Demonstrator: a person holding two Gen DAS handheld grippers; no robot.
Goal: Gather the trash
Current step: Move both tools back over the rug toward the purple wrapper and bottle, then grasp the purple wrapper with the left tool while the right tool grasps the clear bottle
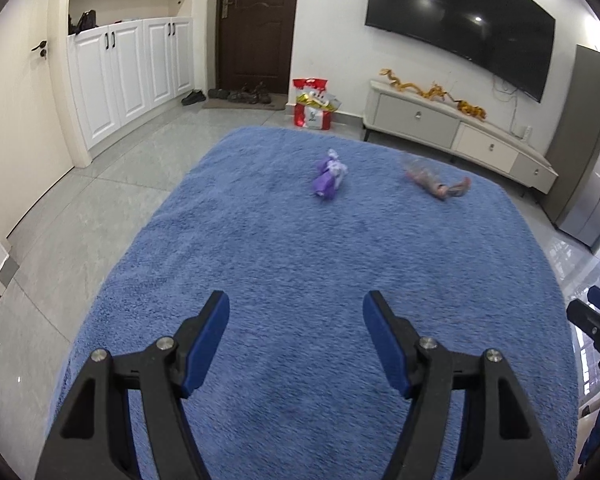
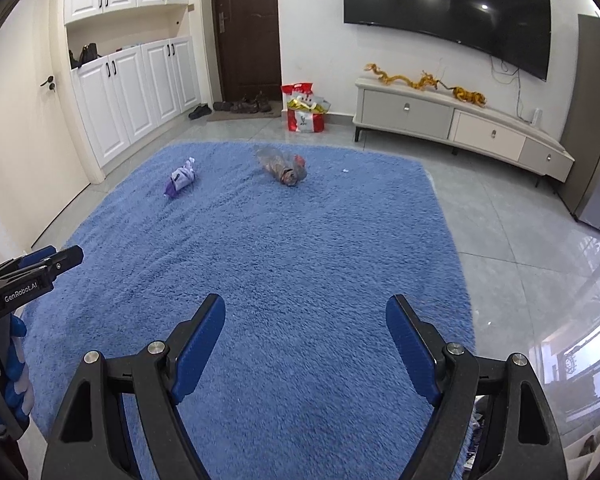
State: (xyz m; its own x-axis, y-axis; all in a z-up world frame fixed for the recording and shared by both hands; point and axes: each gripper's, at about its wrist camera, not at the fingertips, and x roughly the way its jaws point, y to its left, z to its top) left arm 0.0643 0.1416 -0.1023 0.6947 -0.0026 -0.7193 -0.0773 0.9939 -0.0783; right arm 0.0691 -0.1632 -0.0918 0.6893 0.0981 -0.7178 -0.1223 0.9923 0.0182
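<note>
A crumpled purple wrapper point(image 1: 329, 176) lies on the far part of the blue rug point(image 1: 300, 280); it also shows in the right wrist view point(image 2: 181, 178). A crushed clear plastic bottle with a red cap point(image 1: 436, 182) lies to its right, also seen in the right wrist view point(image 2: 282, 166). My left gripper point(image 1: 296, 312) is open and empty above the near rug, well short of both items. My right gripper point(image 2: 306, 316) is open and empty above the rug point(image 2: 280, 280). A small white scrap point(image 2: 344, 170) lies near the rug's far edge.
A red and white bag point(image 1: 314, 104) stands by the dark door point(image 1: 256, 24). Shoes point(image 1: 236, 96) lie on the doormat. A low TV cabinet point(image 1: 452, 128) and a wall TV point(image 1: 460, 20) are on the right, white cupboards point(image 1: 128, 72) on the left. Tiled floor surrounds the rug.
</note>
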